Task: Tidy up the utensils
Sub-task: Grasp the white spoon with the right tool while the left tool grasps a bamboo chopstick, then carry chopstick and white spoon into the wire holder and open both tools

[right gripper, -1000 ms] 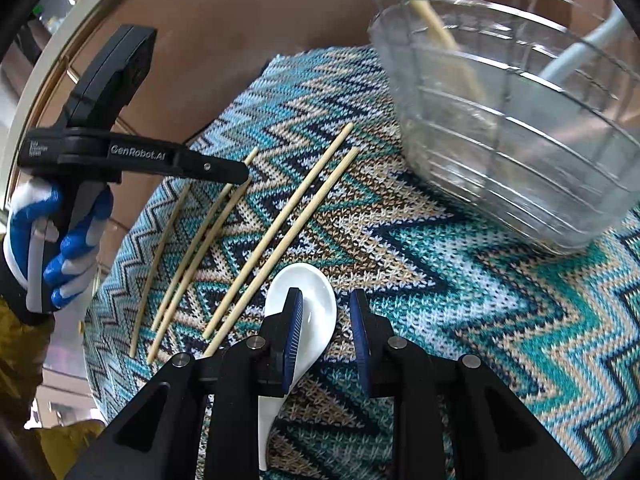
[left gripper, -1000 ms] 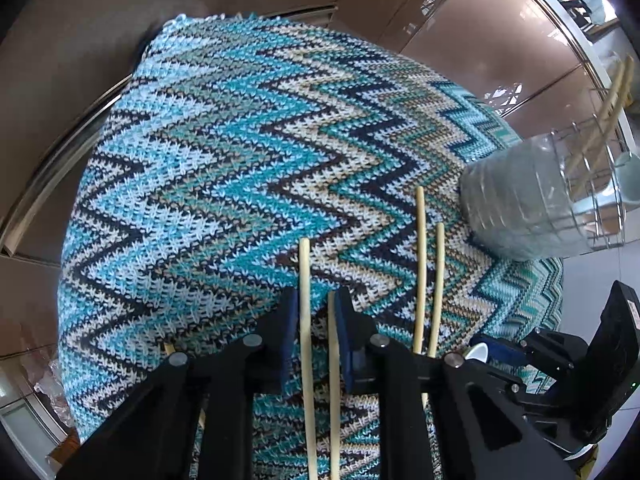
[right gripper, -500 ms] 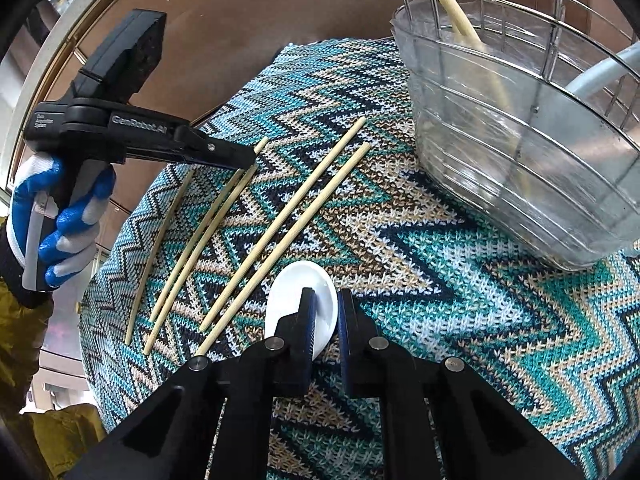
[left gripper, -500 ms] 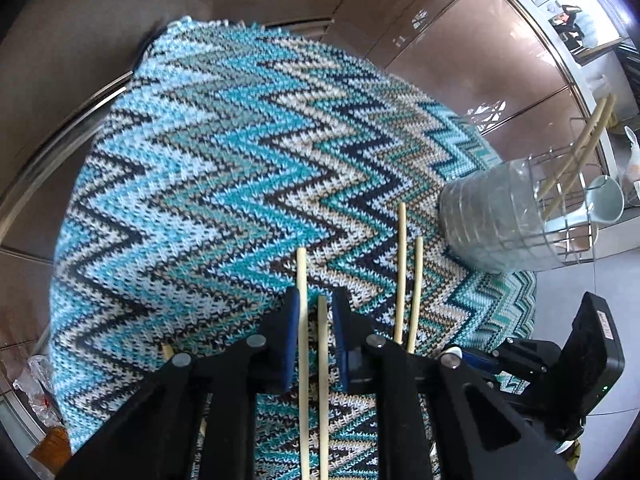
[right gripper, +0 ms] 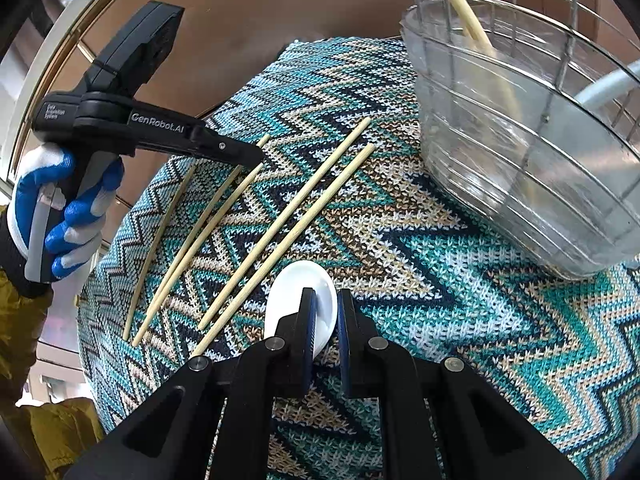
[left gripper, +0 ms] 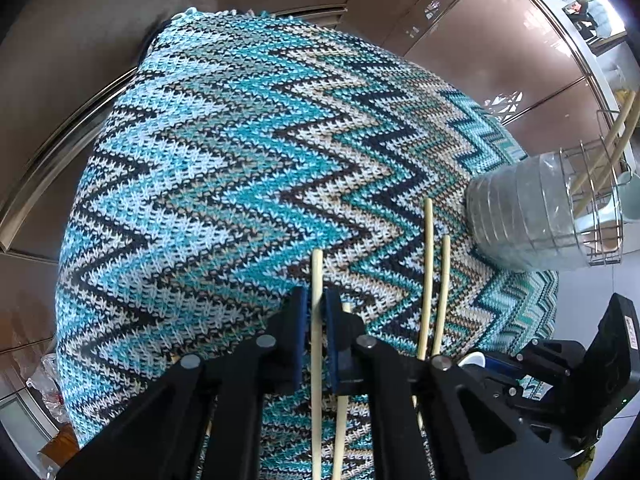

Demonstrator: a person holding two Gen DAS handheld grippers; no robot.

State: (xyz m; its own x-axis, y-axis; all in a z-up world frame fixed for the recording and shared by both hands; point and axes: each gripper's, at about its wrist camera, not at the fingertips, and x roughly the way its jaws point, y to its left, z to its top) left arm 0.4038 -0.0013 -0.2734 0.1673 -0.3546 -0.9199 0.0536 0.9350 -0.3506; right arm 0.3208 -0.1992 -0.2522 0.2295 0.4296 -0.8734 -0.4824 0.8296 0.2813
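Note:
Several wooden chopsticks lie on a blue zigzag knitted cloth (left gripper: 208,168). My left gripper (left gripper: 316,312) points down at the cloth, its jaws closing, and its blue pads pinch one chopstick (left gripper: 316,276). A second chopstick (left gripper: 340,420) lies just right of it, outside the pads. In the right wrist view the left gripper (right gripper: 252,156) is held by a blue-gloved hand (right gripper: 60,208). My right gripper (right gripper: 325,316) is shut on a white ceramic spoon (right gripper: 296,288), whose bowl sticks out ahead of the pads.
A wire basket with a clear plastic liner (right gripper: 520,140) stands at the cloth's right end, holding chopsticks (right gripper: 468,20) and a pale spoon handle (right gripper: 608,84). Two loose chopsticks (right gripper: 288,216) lie between the grippers. A brown table top (left gripper: 100,40) surrounds the cloth.
Both pairs of jaws have narrowed. The left one had two chopsticks between its pads and now pinches only one; the right one has shut on the white spoon.

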